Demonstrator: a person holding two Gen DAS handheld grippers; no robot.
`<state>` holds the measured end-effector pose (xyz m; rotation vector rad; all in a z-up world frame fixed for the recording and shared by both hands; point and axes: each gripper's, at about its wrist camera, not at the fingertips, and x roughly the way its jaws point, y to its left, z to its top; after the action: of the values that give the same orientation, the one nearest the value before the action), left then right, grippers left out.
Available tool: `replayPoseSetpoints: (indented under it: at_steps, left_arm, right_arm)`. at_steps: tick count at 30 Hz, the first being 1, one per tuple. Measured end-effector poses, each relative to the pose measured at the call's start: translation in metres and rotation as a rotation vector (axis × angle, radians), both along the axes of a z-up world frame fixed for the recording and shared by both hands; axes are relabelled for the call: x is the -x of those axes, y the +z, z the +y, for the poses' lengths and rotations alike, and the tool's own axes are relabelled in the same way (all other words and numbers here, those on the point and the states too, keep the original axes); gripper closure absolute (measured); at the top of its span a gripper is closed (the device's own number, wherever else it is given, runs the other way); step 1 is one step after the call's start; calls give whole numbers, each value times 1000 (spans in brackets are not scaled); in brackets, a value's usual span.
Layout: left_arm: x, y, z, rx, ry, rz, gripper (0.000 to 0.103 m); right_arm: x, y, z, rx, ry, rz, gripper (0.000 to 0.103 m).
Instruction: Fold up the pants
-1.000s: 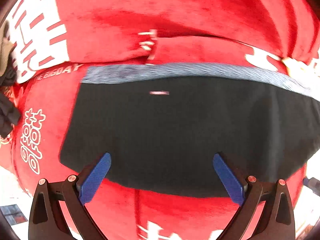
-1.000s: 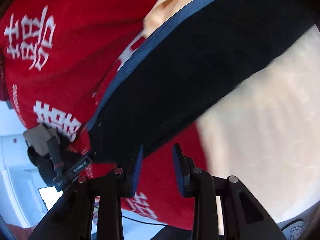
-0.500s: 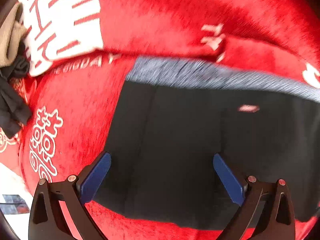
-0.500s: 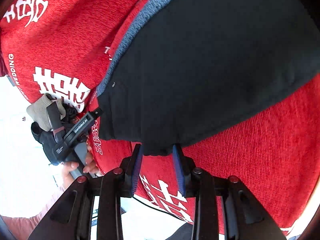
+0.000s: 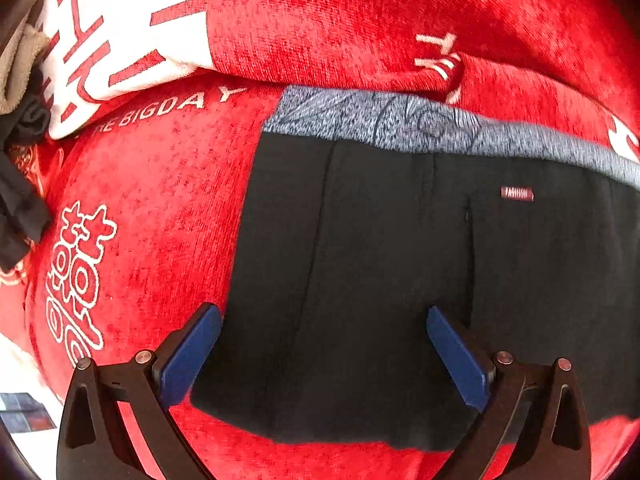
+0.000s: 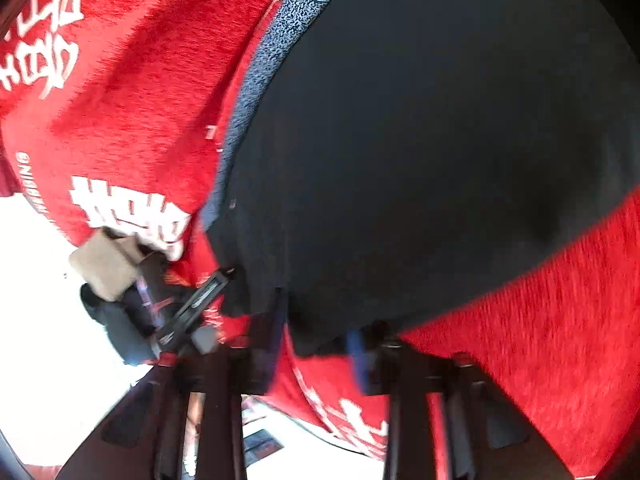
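Home bedroom, likely — red wedding bedspread

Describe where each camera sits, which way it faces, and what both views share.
Left wrist: on the left gripper, facing steeply down at the black pants and grey waistband on the red blanket; its two blue-padded fingers show.
Right wrist: on the right gripper, angled down along the black pants' edge; its blurred fingers and the left gripper show.
Shared: black pants, grey waistband, red blanket.

"FASHION" tag on black pants; "BIGDAY" on red blanket
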<state>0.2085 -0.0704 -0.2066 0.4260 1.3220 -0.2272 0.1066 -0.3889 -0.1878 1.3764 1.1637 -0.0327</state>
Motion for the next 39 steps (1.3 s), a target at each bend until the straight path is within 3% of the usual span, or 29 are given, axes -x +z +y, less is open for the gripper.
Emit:
replayPoseSetpoints:
  at_steps: [4,9,13,16,20,21,23,25,26,30,32,36,38,39]
  left_arm:
    - [3,-7,11,41,15,1,0]
    - [19,14,1,-52,-12,-11,0]
    - [46,59,-16,26,-63,-49,0]
    - [64,75,-54,106,-134,-58,0]
    - [82,57,-118,196,-181,13,0]
    - [94,45,-138,198,-194,35,0]
    - [106,16,-146,132,-218,67,0]
    - [120,17,-141,146,-216,-14,0]
    - [121,16,-138,142,-227,-3,0]
    - [111,30,-129,115,-227,86,0]
    - [100,47,-131,131,-227,39,0]
    - [57,60,-157,167,-172,-38,0]
    - [32,46,-165,159,-130,-58,0]
    - [15,34,-168,134,-108,-69,0]
  right_arm:
    - [7,20,5,73,66,-17,94]
    - [27,-2,9,73,55,50,94]
    - [32,23,-2,149,152,87,84]
    - [35,59,-27,317,215,61,84]
    - [20,77,-61,511,242,63,84]
    - [15,74,-70,543,243,76,84]
    - [13,63,-77,597,257,117,84]
    - [20,43,-75,608,285,203,84]
    - [28,41,-74,605,260,180,84]
    - [46,42,-69,580,276,199,84]
    - [52,41,-70,533,271,236,84]
    - [38,76,-85,627,248,122,83]
    - [13,78,-93,635,260,76,66]
    - [-4,76,-98,636,264,56,62]
